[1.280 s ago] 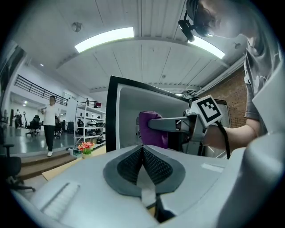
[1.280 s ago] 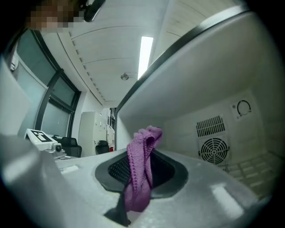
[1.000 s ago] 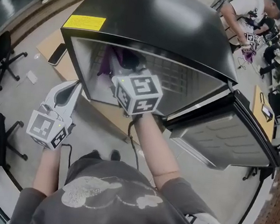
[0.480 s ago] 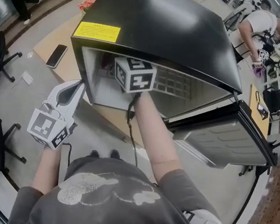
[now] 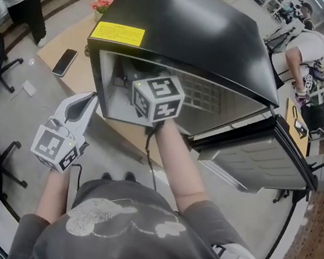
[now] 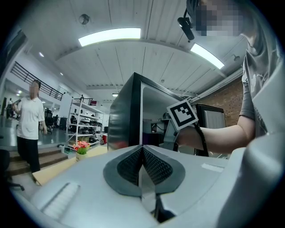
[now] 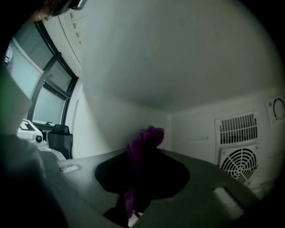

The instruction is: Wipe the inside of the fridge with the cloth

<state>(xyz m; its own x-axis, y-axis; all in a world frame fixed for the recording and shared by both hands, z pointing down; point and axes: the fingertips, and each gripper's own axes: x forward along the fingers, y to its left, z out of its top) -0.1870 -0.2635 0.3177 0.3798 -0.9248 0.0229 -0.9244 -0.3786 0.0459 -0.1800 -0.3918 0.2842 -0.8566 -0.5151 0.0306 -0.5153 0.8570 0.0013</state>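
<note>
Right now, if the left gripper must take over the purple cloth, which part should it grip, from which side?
Probably the bunched end of the purple cloth that sticks out past the tips of the right gripper, coming in through the open front of the fridge; the rest is pinched between shut jaws.

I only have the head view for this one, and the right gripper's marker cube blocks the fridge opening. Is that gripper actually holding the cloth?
Observer: Yes. The right gripper view shows the right gripper shut on a purple cloth, which bunches up past the jaw tips.
Operator: Is it properly inside?
Observer: Yes. White inner walls surround it, and a round fan grille sits on the back wall to its right.
Operator: And the left gripper?
Observer: The left gripper is shut with nothing between its jaws, outside the fridge beside its black side panel.
</note>
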